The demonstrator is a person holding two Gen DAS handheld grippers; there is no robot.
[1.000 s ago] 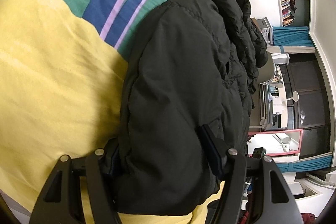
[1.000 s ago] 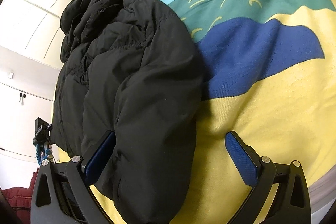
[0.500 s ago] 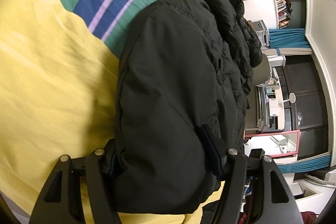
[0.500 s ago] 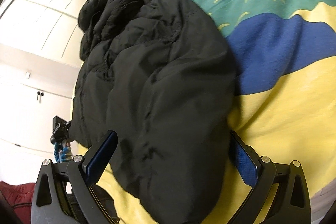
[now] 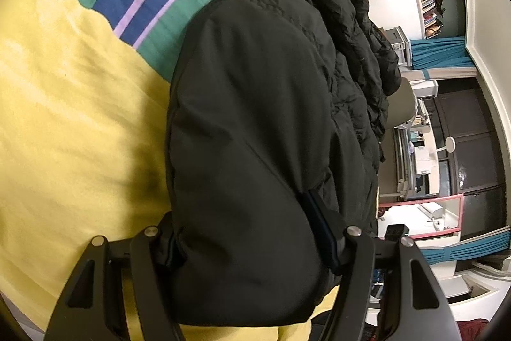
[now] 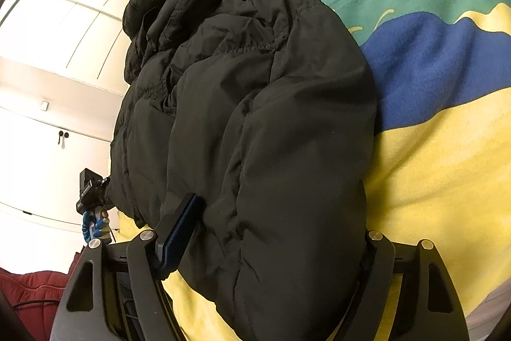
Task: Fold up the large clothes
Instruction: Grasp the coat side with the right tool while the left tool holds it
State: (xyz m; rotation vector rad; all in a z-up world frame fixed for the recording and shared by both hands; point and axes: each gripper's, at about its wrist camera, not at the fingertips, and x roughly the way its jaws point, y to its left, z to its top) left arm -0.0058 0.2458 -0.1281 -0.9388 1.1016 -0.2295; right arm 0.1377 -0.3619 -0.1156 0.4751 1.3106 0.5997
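A black puffer jacket [image 5: 255, 117] lies bunched on a bed with a yellow, blue and green cover [image 5: 80, 104]. My left gripper [image 5: 246, 232] straddles the jacket's near end with its jaws wide apart; the fabric bulges between them and hides the left finger. In the right wrist view the same jacket [image 6: 255, 117] fills the middle. My right gripper [image 6: 274, 232] also straddles the near hem with jaws wide apart; its left pad [image 6: 179, 226] shows and the right one is hidden by fabric.
The bed cover [image 6: 431, 149] spreads right of the jacket. Bookshelves, teal curtains [image 5: 440, 53] and a desk with a pink edge [image 5: 424, 200] stand beyond the bed's right side. White wardrobe doors [image 6: 57, 53] and a red garment [image 6: 32, 293] are on the left.
My right gripper has slid left over the jacket, so fabric now fills its open jaws. My left gripper has kept its straddle on the jacket's end, with the view shifting slightly.
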